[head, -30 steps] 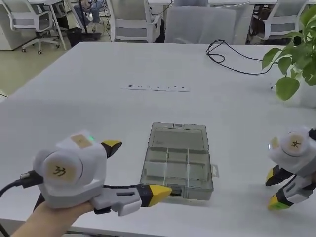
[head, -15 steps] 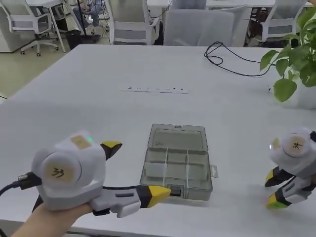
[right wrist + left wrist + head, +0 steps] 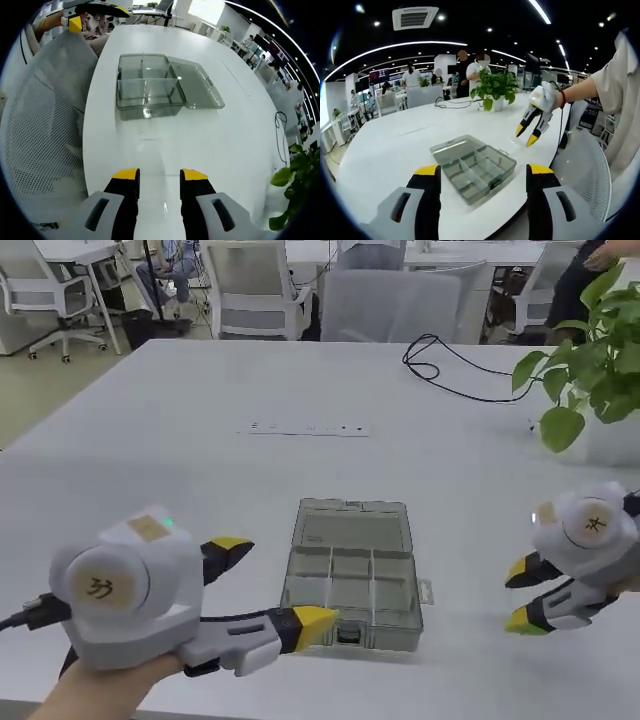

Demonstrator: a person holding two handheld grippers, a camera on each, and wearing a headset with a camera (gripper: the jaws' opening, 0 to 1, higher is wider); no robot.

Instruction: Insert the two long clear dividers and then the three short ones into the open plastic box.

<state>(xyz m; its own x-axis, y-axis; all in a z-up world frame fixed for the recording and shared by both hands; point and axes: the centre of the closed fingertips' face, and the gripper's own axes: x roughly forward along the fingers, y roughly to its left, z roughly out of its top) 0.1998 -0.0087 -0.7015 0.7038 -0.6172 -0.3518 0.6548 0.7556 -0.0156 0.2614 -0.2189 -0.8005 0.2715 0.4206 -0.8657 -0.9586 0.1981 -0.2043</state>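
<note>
The open clear plastic box lies near the table's front edge, its lid folded flat on the far side. Clear dividers stand inside its base and split it into several compartments. My left gripper is open wide, low at the box's left front corner, with nothing between its fingers. In the left gripper view the box sits just beyond the left gripper. My right gripper hovers open and empty to the right of the box, apart from it. The right gripper view has the right gripper pointing at the box.
A white power strip lies beyond the box. A black cable loops at the far right, beside a potted plant. Office chairs stand past the table's far edge. A mesh chair is at the near edge.
The head camera has shifted a little. My right gripper has risen slightly and drawn a bit closer to the box. The left gripper and the box stay put.
</note>
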